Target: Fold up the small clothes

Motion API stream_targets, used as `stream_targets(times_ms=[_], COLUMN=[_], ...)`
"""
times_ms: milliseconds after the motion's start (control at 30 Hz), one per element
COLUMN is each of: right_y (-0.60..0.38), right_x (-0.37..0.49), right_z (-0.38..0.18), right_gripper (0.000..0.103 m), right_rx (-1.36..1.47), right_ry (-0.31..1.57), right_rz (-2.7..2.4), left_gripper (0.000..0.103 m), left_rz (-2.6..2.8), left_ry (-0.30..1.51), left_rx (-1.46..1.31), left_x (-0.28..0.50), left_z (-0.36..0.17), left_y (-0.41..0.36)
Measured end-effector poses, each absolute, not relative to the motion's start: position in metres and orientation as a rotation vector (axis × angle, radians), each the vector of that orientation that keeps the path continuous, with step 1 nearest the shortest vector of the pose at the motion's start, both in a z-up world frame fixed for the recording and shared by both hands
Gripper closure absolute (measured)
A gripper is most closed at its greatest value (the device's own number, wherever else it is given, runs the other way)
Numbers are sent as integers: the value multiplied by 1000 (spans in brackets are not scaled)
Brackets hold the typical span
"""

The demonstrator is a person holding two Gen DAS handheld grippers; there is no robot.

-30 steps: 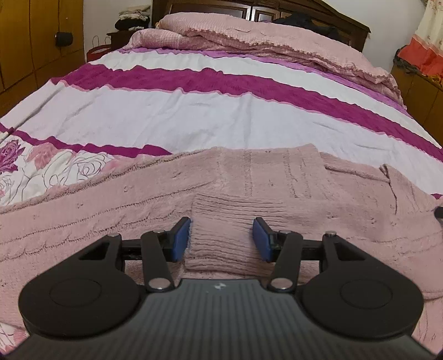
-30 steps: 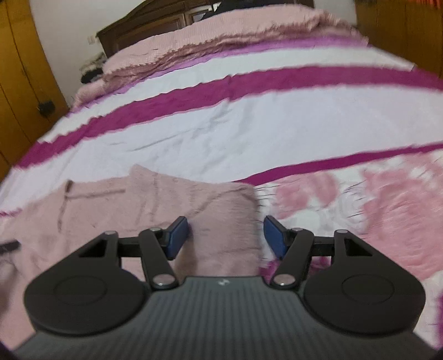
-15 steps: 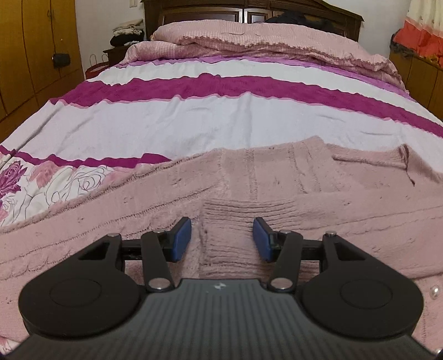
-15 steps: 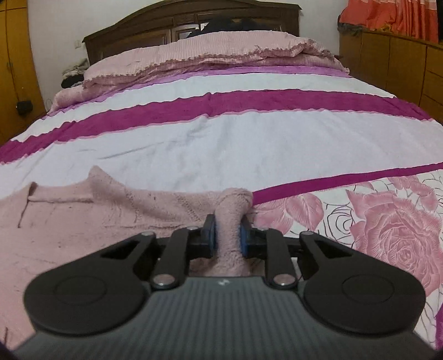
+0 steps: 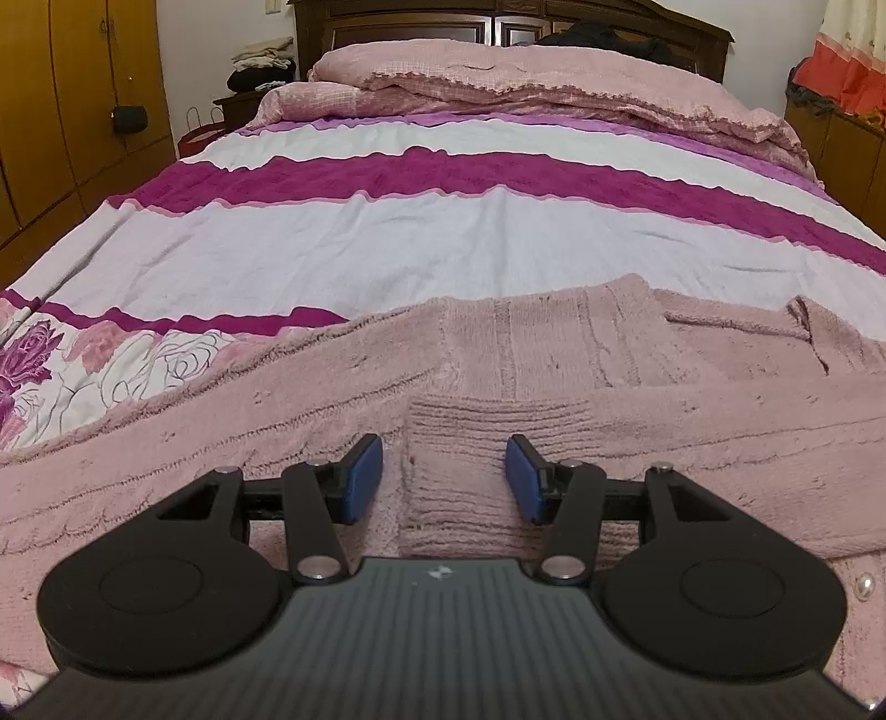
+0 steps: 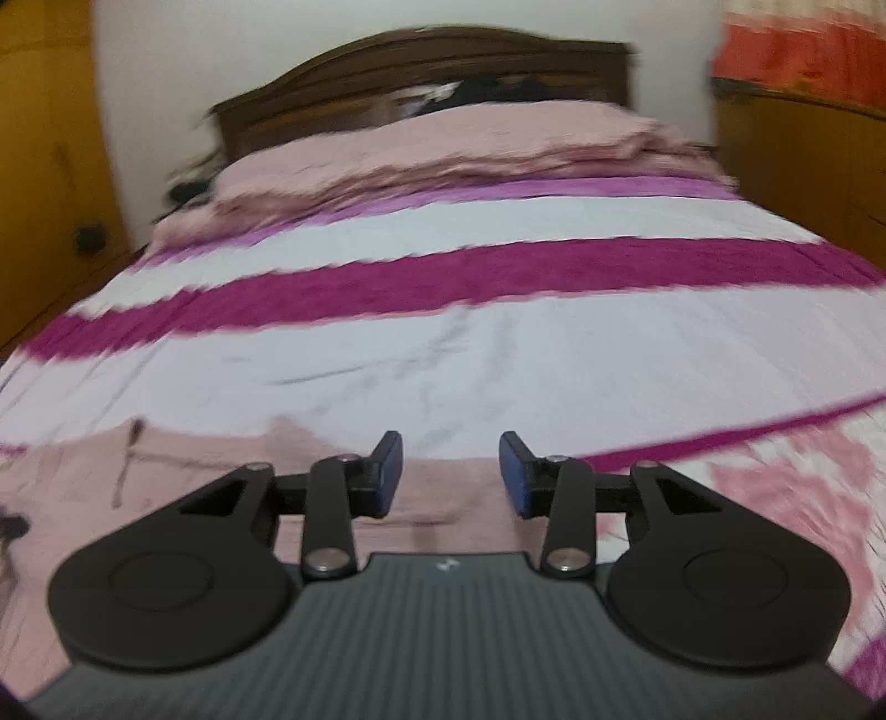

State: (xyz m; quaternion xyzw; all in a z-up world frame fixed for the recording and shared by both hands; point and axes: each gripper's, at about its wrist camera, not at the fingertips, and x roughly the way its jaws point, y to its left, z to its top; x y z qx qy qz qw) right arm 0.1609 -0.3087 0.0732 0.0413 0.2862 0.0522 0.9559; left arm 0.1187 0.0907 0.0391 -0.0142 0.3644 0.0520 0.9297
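**Pink knit spread at the foot of the bed**

You work over a bed [image 5: 443, 243] covered in white and magenta stripes, with rose print at both near corners. A pink quilt [image 5: 554, 83] is heaped at the head, against a dark wooden headboard [image 5: 498, 22]; yellow wardrobes [image 5: 66, 99] stand along the left side.

The pink knitted cardigan [image 5: 554, 354] lies flat across the foot edge, cable-patterned, a ribbed cuff folded onto its middle.

Your left tool [image 5: 444, 479] hovers half open, pads either side of that cuff, gripping nothing. Your right tool [image 6: 449, 473] is opening above the cardigan's right end, nothing between its pads; that view is blurred.
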Motion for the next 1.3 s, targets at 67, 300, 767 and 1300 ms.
stream_targets(times_ms=[67,300,767,1300], right_y=[-297,-241,-256,-218], right_x=[170,204,202,182], right_z=[73,43,62,69], right_gripper=[62,67,66,62], right_rx=[85,87,174,237], right_ry=[620,828,714,686], right_rz=[177,365,328,290], left_gripper=[45,45,45,45], left_rz=[106,97,86,86], left_ry=[746,741,734,706], left_rx=[-27,-28,-49,-85], left_x=[118,114,111,97], left_z=[40,41,39,61], left_y=[90,89,94,102])
